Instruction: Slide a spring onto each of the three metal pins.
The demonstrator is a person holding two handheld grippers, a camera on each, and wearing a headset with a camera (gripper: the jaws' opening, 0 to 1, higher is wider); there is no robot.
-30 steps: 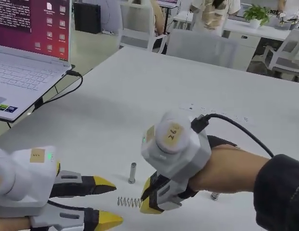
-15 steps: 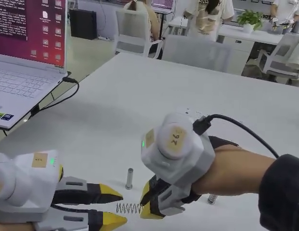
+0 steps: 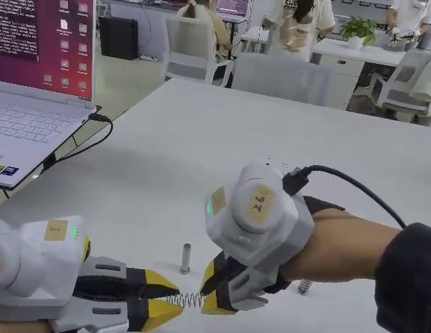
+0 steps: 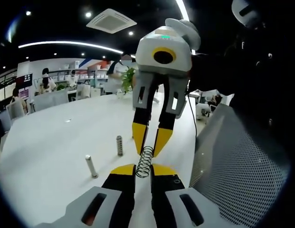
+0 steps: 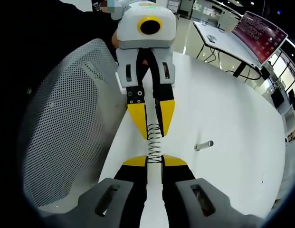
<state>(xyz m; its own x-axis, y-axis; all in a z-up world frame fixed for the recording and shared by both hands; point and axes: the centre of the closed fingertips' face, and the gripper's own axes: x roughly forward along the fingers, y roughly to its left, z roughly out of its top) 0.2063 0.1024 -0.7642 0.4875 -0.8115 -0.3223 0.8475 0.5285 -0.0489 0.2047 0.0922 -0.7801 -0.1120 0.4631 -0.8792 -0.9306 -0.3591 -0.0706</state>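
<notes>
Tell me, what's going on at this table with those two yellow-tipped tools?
A person holds a two-jaw gripper in each hand over a white table. The left gripper and the right gripper meet tip to tip, each pinching one end of a small spring stretched between them. A bare metal pin stands upright just beyond, with no spring on it yet. Another pin already carries one.

The left gripper (image 3: 178,298) has moved right, from well apart up to the left end of the thin coiled wire spring (image 3: 191,300) held by the right gripper (image 3: 207,300). Its yellow-tipped jaws have narrowed from wide open onto that end.
</notes>
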